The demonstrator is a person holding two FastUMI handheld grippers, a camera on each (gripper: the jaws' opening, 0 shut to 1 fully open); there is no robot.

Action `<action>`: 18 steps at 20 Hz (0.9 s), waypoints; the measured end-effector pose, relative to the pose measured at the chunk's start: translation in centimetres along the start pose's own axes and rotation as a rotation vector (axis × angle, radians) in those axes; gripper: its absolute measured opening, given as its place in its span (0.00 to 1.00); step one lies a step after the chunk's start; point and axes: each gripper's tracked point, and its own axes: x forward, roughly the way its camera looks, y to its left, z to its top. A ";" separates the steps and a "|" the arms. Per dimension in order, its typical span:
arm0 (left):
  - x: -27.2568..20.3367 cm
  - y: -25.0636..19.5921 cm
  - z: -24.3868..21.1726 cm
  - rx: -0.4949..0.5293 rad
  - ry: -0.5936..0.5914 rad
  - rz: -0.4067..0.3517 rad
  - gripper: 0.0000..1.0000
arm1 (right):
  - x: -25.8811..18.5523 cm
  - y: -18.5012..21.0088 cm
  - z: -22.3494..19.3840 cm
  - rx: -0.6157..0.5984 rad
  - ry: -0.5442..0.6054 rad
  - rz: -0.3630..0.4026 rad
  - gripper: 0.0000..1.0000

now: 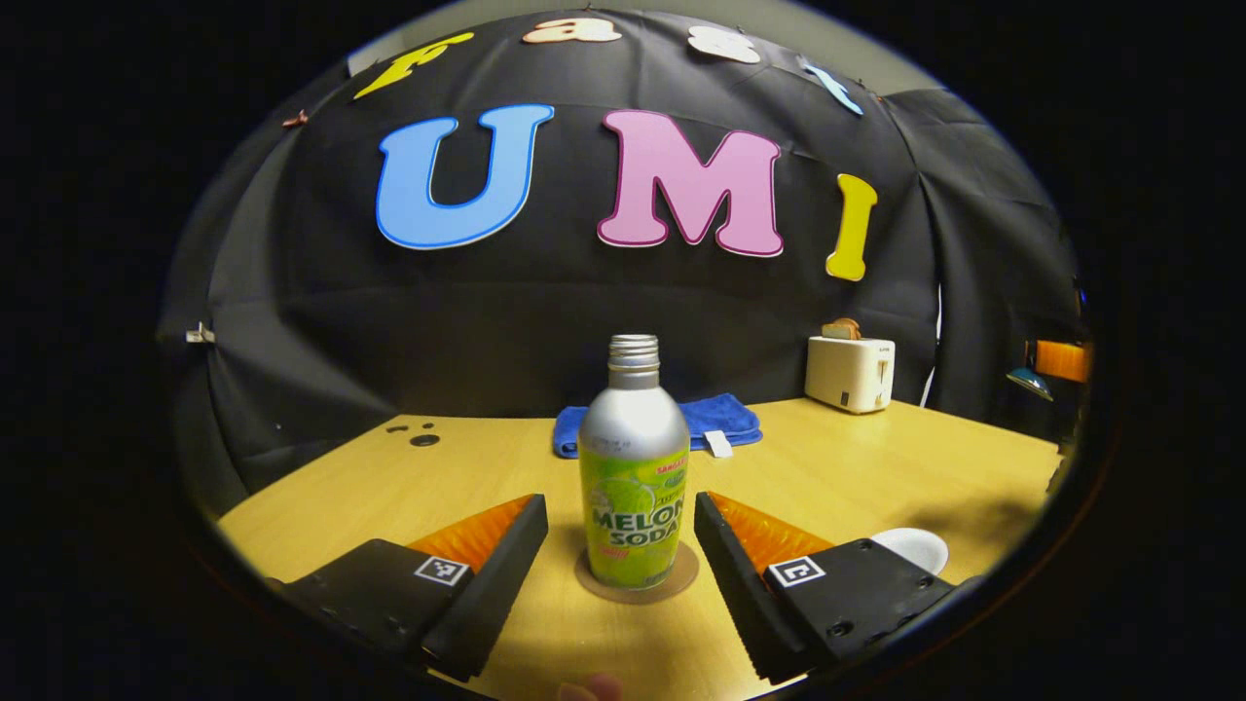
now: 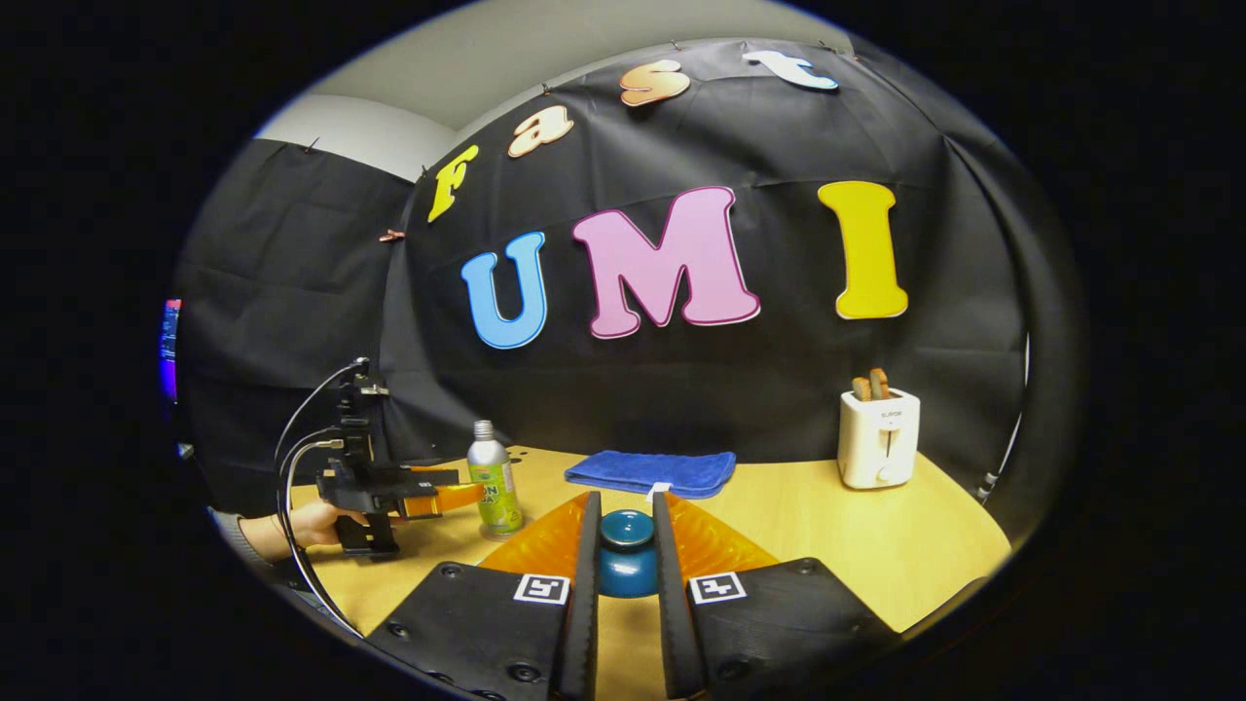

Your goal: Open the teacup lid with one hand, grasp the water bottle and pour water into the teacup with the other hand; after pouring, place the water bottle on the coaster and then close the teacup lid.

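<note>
A silver bottle (image 1: pixel 635 487) with a green label and no cap stands upright on a round brown coaster (image 1: pixel 681 579). My left gripper (image 1: pixel 618 504) is open, one finger on each side of the bottle with a gap on both sides. In the right gripper view the same bottle (image 2: pixel 494 482) stands at the far left, with the left gripper (image 2: pixel 458 498) level at it, held by a hand (image 2: pixel 311 526). My right gripper (image 2: pixel 623 540) is shut on a teal teacup lid (image 2: pixel 628 555) with a round knob. A white round piece (image 1: pixel 910 547) lies partly hidden behind the left gripper's right-hand finger.
A folded blue towel (image 1: pixel 715 421) lies at the back of the wooden table (image 1: pixel 857 467), directly behind the bottle. A white toaster (image 1: pixel 850 372) with bread in it stands at the back right. Small dark spots (image 1: pixel 423 440) mark the table's far left.
</note>
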 end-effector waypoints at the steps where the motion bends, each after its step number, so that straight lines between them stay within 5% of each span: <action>1: -1.4 0.2 0.3 -0.012 -0.015 0.009 0.96 | 0.1 1.2 -0.2 -0.008 0.000 0.016 0.30; 7: -5.8 -0.2 -0.4 -0.070 -0.030 -0.012 0.95 | 3.1 7.9 -4.0 -0.047 0.039 0.068 0.30; 18: -7.3 3.7 1.2 -0.035 -0.050 0.026 0.96 | 8.5 10.8 -10.8 -0.050 0.196 0.008 0.30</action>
